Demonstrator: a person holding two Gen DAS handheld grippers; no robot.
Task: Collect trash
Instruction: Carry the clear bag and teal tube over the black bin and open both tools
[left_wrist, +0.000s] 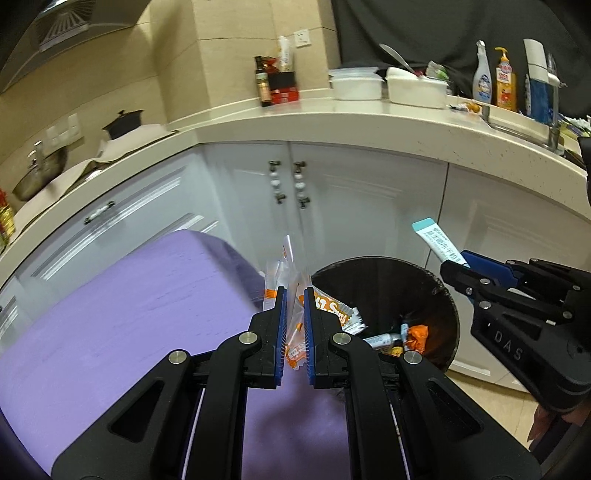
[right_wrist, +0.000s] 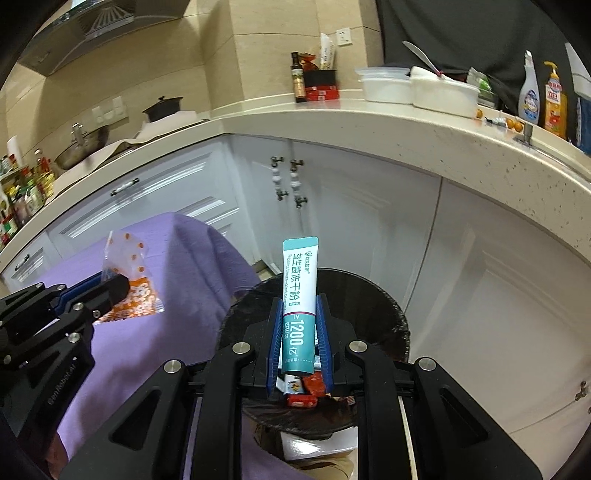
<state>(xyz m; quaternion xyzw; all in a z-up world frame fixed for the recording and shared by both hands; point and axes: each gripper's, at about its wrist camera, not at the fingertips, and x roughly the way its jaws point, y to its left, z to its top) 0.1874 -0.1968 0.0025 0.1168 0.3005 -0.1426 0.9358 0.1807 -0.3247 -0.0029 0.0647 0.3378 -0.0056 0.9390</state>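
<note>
My left gripper (left_wrist: 294, 295) clamps a clear orange-printed wrapper (left_wrist: 295, 284) beside the black trash bin (left_wrist: 448, 295). My right gripper (right_wrist: 298, 301) pinches a teal-and-white powder sachet (right_wrist: 299, 295) over the bin.

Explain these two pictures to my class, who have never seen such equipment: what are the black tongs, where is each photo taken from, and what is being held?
There is no robot here. A person holds two hand-operated grippers, each with a camera looking forward along its jaws, so each photo is that tool's own view.

In the left tool's view, the left gripper is shut on a clear wrapper with orange print, above a purple cloth. In the right tool's view, the right gripper is shut on a teal and white sachet, held over a dark trash bin that already contains wrappers. Each tool also appears at the edge of the other's picture.

Behind are white cabinets and a counter with bottles and containers.
</note>
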